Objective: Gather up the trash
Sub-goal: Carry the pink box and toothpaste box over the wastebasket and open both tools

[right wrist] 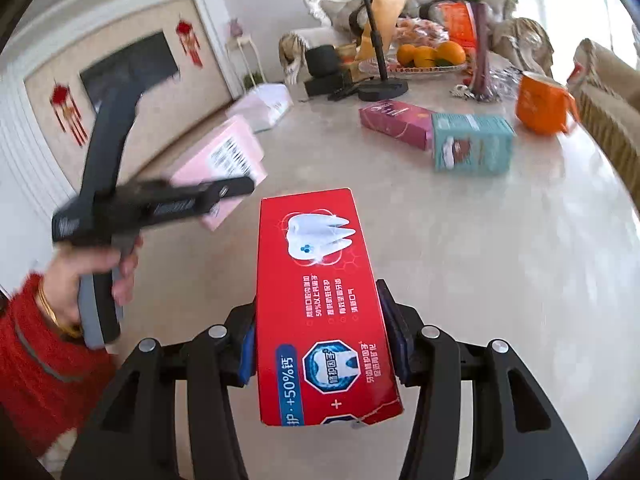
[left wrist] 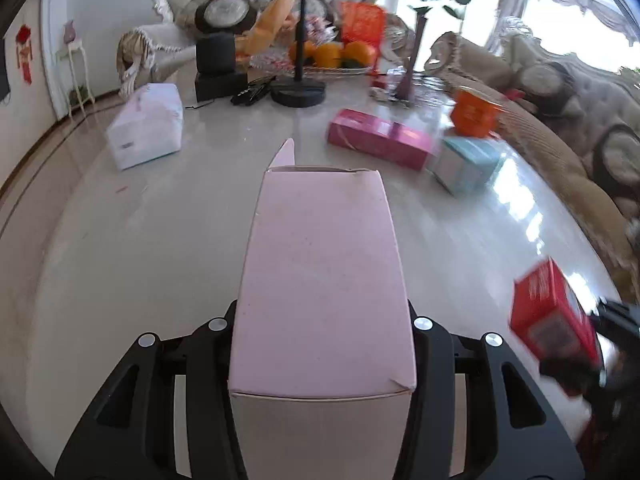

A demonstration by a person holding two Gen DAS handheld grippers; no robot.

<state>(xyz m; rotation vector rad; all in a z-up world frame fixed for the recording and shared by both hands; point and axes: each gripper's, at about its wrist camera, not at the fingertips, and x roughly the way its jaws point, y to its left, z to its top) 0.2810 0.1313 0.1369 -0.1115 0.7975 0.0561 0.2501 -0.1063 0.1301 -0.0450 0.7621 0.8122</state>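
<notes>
My left gripper [left wrist: 322, 320] is shut on a pale pink carton [left wrist: 320, 272], held above the table with its far flap open. It also shows in the right wrist view [right wrist: 224, 160], blurred, at the left. My right gripper [right wrist: 316, 328] is shut on a red toothpaste box [right wrist: 320, 300], its blue pads [right wrist: 247, 356] pressed on both sides. That red box also shows in the left wrist view [left wrist: 552, 312] at the right edge. A magenta box [right wrist: 394, 122] and a teal box [right wrist: 472, 144] lie on the table further back.
The marble table [right wrist: 480, 260] also bears an orange cup [right wrist: 544, 104], a white tissue pack [left wrist: 146, 126], a black stand [left wrist: 298, 94], a fruit tray with oranges [left wrist: 332, 58] and a vase [left wrist: 410, 68]. Sofas stand behind and to the right.
</notes>
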